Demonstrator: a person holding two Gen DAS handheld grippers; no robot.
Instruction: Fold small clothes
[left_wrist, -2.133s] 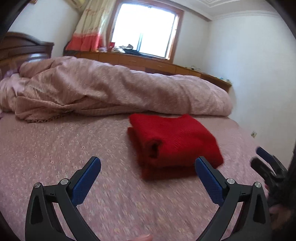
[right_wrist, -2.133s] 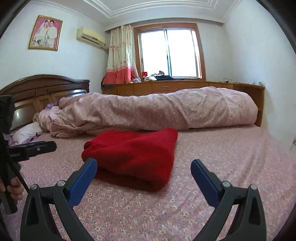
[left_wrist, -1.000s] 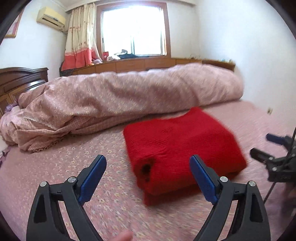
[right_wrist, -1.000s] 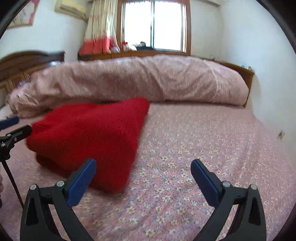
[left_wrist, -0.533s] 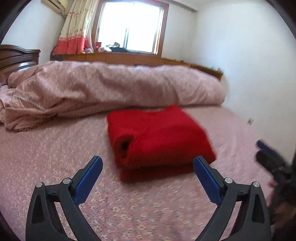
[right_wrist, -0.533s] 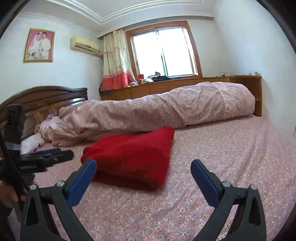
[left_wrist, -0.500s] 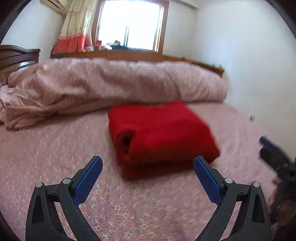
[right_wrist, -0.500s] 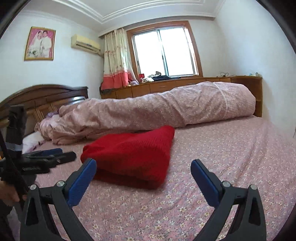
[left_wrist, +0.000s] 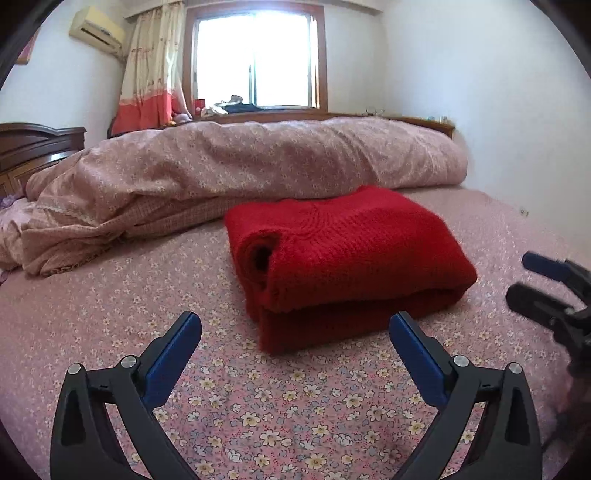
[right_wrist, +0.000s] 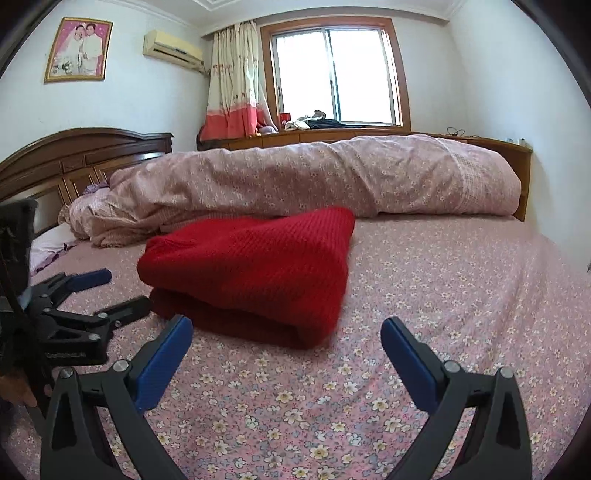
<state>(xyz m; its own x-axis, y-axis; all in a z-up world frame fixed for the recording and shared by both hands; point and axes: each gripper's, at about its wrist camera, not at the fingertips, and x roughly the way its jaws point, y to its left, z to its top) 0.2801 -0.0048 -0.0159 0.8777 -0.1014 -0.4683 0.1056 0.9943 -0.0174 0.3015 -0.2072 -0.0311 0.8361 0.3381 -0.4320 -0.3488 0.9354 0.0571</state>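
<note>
The red sweater (left_wrist: 343, 258) lies folded on the flowered bedsheet (left_wrist: 258, 406), just ahead of both my tongs and touched by neither. My left gripper (left_wrist: 295, 330) has its jaws spread wide, nothing between them, its blue pads (left_wrist: 173, 354) low over the sheet just short of the sweater's near folded edge. My right gripper (right_wrist: 286, 334) is likewise spread wide and holds nothing; the sweater (right_wrist: 251, 266) sits ahead and a little to its left. In the right wrist view I see the left gripper (right_wrist: 107, 291) off to the left, its tips close beside the sweater's left end; I cannot tell whether the nearer tip touches the knit. In the left wrist view the right gripper (left_wrist: 532, 280) shows at the right edge, clear of the garment.

Behind the sweater a rolled pink quilt (left_wrist: 240, 166) runs across the bed, its edge just behind the sweater's far side. Further out stand a dark wooden headboard (right_wrist: 74, 155), a window (right_wrist: 336, 74) with a red-hemmed curtain (right_wrist: 232, 85), an air conditioner (right_wrist: 171, 50) and a framed portrait (right_wrist: 78, 50) on the wall.
</note>
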